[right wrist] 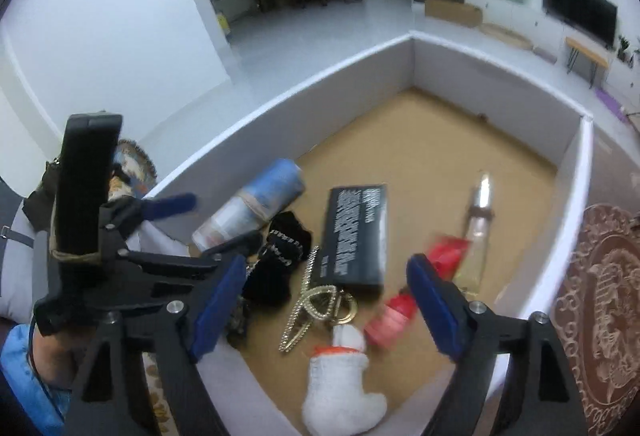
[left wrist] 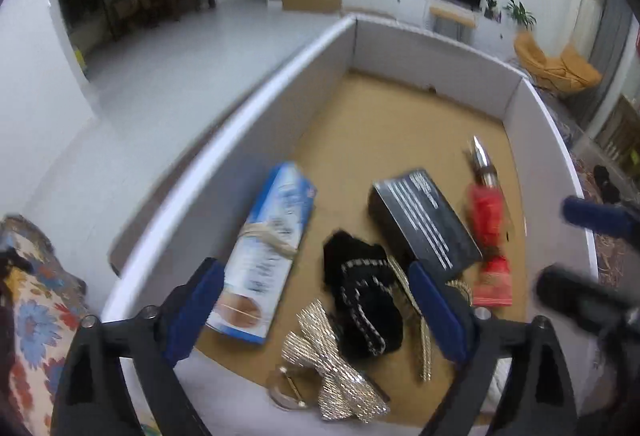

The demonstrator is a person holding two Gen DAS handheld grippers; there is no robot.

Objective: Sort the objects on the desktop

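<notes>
Overhead, white-walled box (left wrist: 256, 108) — cardboard floor (left wrist: 400, 116); living room.

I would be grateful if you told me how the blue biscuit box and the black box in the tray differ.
The blue biscuit box is light blue and white with a food picture; the black box is dark with lines of white text. The blue biscuit box has a pale band tied round its middle; the black box has none. The blue biscuit box lies by the tray's left wall, the black box nearer the middle. Both lie flat on the brown floor.
</notes>
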